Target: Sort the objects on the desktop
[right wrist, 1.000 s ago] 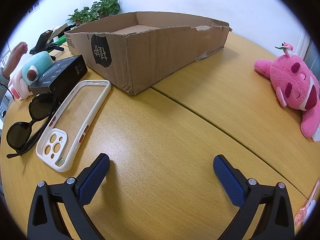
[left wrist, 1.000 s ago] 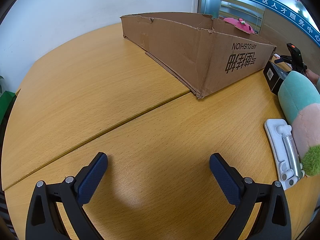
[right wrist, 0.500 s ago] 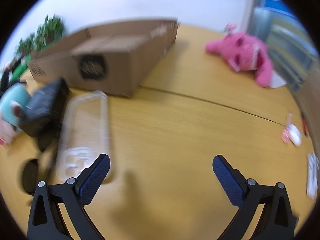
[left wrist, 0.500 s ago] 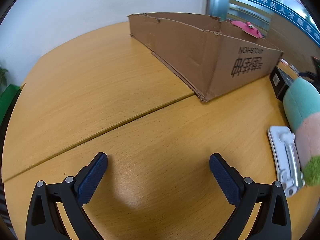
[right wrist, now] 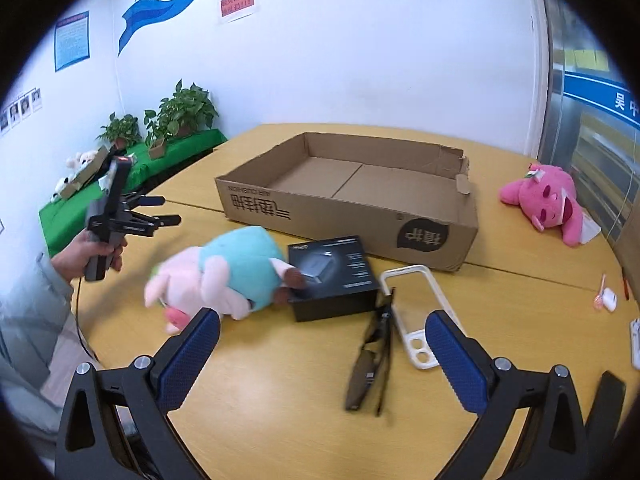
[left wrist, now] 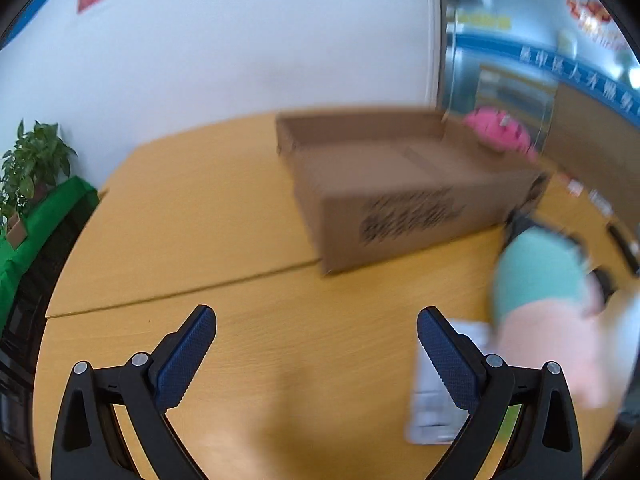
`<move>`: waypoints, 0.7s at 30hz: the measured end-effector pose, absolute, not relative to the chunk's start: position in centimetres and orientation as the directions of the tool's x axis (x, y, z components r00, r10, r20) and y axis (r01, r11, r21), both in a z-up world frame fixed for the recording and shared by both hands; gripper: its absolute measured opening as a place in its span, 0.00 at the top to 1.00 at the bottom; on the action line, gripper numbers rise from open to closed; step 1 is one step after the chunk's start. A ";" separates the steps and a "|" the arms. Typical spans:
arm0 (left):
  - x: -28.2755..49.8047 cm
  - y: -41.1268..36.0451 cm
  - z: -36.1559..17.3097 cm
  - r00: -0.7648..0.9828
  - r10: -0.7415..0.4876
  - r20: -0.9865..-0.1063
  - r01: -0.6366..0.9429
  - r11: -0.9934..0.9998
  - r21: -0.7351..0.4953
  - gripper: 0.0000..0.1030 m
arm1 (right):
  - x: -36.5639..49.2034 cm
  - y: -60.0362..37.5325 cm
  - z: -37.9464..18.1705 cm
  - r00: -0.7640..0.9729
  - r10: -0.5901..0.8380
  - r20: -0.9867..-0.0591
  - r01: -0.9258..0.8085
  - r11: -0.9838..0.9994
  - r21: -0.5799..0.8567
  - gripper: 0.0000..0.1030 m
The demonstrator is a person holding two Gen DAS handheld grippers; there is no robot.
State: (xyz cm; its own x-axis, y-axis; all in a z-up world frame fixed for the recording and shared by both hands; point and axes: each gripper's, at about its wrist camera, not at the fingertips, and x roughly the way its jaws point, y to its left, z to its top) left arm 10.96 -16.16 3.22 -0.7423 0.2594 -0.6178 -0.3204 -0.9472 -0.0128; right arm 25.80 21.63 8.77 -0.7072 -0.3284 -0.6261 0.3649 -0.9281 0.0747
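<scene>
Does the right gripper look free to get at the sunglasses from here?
Probably yes: the right gripper is open, the sunglasses lie on bare table just ahead, and only the phone case touches them.

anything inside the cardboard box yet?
Nothing visible. In the right wrist view the cardboard box shows a bare floor. Only the strip behind its near wall is hidden. Plush toy, black box and sunglasses lie outside on the table.

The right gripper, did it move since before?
Yes. The right gripper pulled back and up: the cardboard box now sits farther off, its inside showing.
</scene>
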 end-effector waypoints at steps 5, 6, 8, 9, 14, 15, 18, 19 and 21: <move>17.8 -12.6 7.7 -0.752 0.348 -0.561 -0.370 -0.926 -0.078 0.01 | 27.0 18.9 8.8 -0.719 -0.292 -0.630 0.323 -0.944 0.068 0.01; 18.8 -12.0 8.1 -0.757 0.354 -0.550 -0.375 -0.924 -0.078 0.01 | 27.4 18.7 8.8 -0.721 -0.293 -0.628 0.319 -0.945 0.074 0.01; 21.3 -10.9 8.6 -0.767 0.371 -0.523 -0.388 -0.918 -0.082 0.01 | 28.4 18.0 8.9 -0.715 -0.318 -0.623 0.338 -0.937 0.089 0.01; 22.3 -10.2 8.8 -0.766 0.383 -0.516 -0.393 -0.915 -0.094 0.01 | 28.8 17.8 9.0 -0.716 -0.319 -0.621 0.343 -0.936 0.085 0.01; 24.7 -6.0 9.0 -0.757 0.422 -0.499 -0.408 -0.902 -0.142 0.01 | 29.0 17.4 8.3 -0.697 -0.303 -0.650 0.344 -0.936 0.067 0.01; 24.8 -5.3 8.9 -0.754 0.420 -0.505 -0.405 -0.903 -0.145 0.01 | 28.8 17.5 8.0 -0.687 -0.310 -0.658 0.343 -0.936 0.082 0.01; 25.0 -3.9 8.4 -0.757 0.400 -0.516 -0.390 -0.911 -0.135 0.01 | 28.1 18.0 7.3 -0.675 -0.324 -0.663 0.324 -0.937 0.129 0.01; 25.0 -3.5 8.2 -0.757 0.397 -0.519 -0.394 -0.911 -0.122 0.01 | 27.9 18.1 7.1 -0.673 -0.325 -0.664 0.313 -0.939 0.142 0.01; 24.7 -2.5 7.9 -0.740 0.397 -0.543 -0.416 -0.904 -0.094 0.01 | 27.5 18.2 6.7 -0.669 -0.331 -0.665 0.303 -0.939 0.162 0.01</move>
State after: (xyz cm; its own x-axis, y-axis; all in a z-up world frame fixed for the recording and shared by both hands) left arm 24.67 -2.48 7.89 -0.7401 0.3970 -0.5428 -0.4163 -0.9044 -0.0938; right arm 27.52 18.23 6.66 -0.6692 -0.3312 -0.6652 0.3035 -0.9389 0.1621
